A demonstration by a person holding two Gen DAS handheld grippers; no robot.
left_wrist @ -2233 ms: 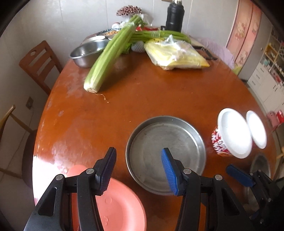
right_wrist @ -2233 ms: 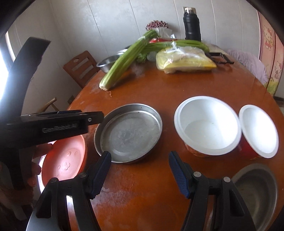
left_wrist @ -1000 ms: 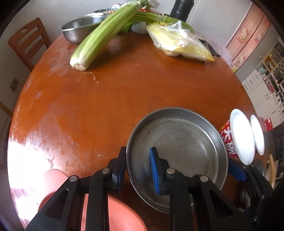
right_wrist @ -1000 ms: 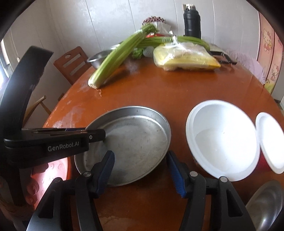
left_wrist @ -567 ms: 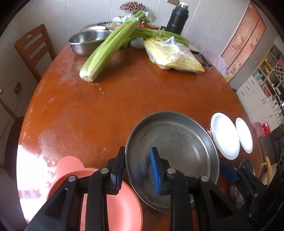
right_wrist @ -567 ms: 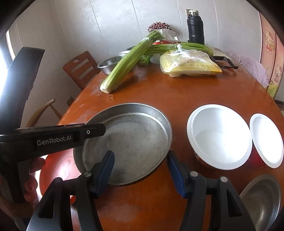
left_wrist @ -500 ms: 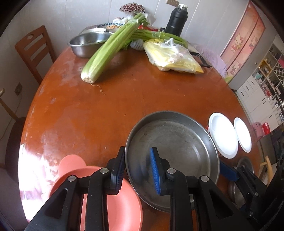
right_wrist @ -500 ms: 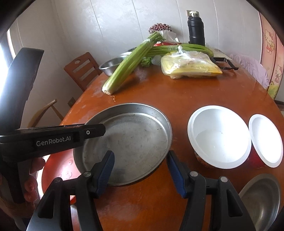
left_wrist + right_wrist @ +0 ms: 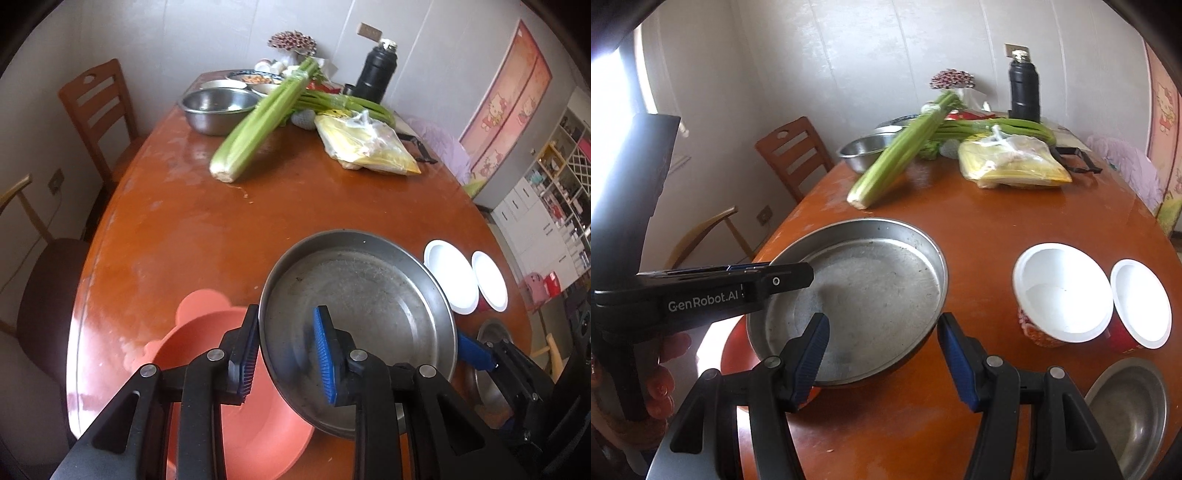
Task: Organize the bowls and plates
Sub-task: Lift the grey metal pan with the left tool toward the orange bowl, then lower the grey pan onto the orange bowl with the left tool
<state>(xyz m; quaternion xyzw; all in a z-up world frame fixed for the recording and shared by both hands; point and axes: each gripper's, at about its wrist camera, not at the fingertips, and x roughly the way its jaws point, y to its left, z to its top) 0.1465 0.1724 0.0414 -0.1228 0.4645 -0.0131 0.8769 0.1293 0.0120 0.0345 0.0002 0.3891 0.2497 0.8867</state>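
Black left gripper, side of its arm: "GenRobot.AI" is read in white letters, seen from the right wrist view.
Red-patterned paper cup with a white inside: a red print is seen on the outer wall, too small to be read.
Pink wall poster: cartoon cat figures are shown; no words can be made out.
Elsewhere: nothing legible is found.

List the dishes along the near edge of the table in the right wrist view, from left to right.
pink plate → steel pan → large white bowl → small white bowl. The steel dish lies nearer, under the two white bowls, so it is left out.
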